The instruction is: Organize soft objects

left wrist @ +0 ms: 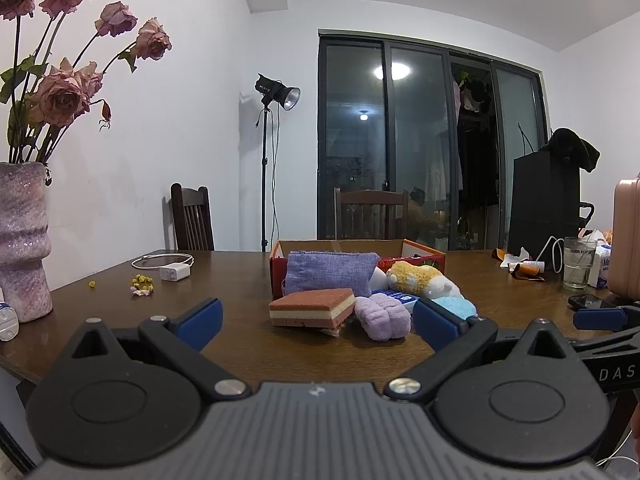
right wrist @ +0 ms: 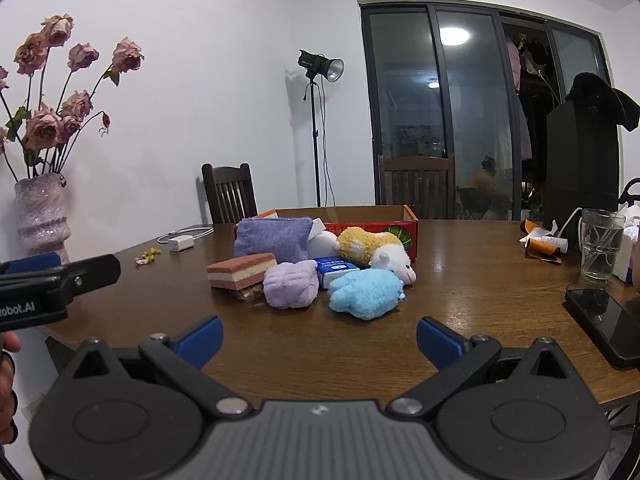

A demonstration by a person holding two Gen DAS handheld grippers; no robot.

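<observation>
A pile of soft objects lies on the wooden table in front of a red cardboard box (left wrist: 424, 251) (right wrist: 412, 226): a purple fabric pouch (left wrist: 330, 274) (right wrist: 276, 240), a layered pink sponge cake (left wrist: 312, 307) (right wrist: 242, 270), a purple plush (left wrist: 384, 316) (right wrist: 290, 284), a light blue plush (right wrist: 366, 292) (left wrist: 456, 306), a yellow-and-white plush (left wrist: 420, 278) (right wrist: 376, 250) and a blue-white tissue pack (right wrist: 334, 270). My left gripper (left wrist: 316, 322) is open and empty, just short of the cake and purple plush. My right gripper (right wrist: 320, 338) is open and empty, short of the blue plush.
A vase of dried roses (left wrist: 24, 240) (right wrist: 42, 216) stands at the left edge. A white charger with cable (left wrist: 174, 270) (right wrist: 182, 242) lies behind. A glass of water (left wrist: 578, 262) (right wrist: 600, 246), a black phone (right wrist: 606, 322), wrappers (right wrist: 544, 246) and a pink case (left wrist: 626, 236) are on the right.
</observation>
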